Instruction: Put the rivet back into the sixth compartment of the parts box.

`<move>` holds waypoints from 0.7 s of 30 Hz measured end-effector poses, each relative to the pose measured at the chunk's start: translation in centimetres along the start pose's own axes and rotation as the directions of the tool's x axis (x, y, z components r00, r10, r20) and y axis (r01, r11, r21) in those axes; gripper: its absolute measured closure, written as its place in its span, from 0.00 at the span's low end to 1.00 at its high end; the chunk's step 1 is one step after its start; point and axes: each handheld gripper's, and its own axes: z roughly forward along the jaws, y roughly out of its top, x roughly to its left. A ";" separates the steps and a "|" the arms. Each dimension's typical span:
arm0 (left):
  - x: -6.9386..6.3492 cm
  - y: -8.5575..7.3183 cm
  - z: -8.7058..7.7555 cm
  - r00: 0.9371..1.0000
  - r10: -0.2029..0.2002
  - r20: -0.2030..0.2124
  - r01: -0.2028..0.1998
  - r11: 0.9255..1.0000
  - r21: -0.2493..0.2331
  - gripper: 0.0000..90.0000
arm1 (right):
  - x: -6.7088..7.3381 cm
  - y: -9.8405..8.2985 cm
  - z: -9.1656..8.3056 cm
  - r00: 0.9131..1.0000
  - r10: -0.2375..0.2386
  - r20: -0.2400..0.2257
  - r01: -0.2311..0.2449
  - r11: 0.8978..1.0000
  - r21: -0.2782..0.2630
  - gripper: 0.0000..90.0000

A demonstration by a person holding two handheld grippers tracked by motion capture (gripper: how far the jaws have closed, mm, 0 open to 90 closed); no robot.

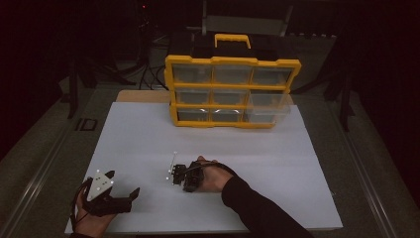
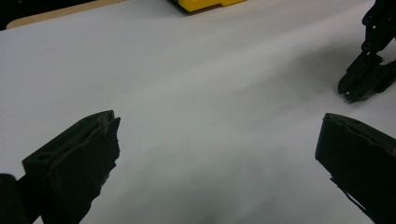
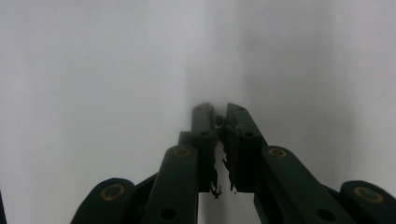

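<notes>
At six o'clock the right gripper (image 3: 219, 109) is being pressed shut onto the table (image 1: 257, 148) (any tiny catch cannot be told), while the left gripper (image 2: 219, 123) is being parked wide open, empty, at seven o'clock for clearance.

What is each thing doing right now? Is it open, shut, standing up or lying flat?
Left tool: jaws wide open, nothing between them, low over the white sheet.
Right tool: jaws shut, tips down at the sheet; too dark to tell whether anything tiny is pinched.
Yellow organizer box: standing upright at the far edge, handle on top; lower right clear drawer juts out, the others look pushed in.
White sheet: lying flat on the table.
</notes>
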 end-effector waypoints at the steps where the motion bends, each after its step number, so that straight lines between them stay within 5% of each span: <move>1: 0.0 0.0 0.0 1.000 0.000 0.000 0.000 1.000 0.000 0.00 | 0.0 0.0 0.0 1.000 0.002 -0.002 -0.002 1.000 0.000 0.92; 10: 0.0 0.0 0.0 1.000 -0.001 0.000 0.001 1.000 0.001 0.00 | -1.0 -0.4 -1.0 1.000 0.022 0.004 -0.022 1.000 -0.018 0.92; 21: 0.1 0.0 0.0 1.000 -0.005 0.000 0.005 1.000 0.002 0.01 | -3.8 -1.4 -5.5 0.992 0.112 0.054 -0.107 0.990 -0.087 0.92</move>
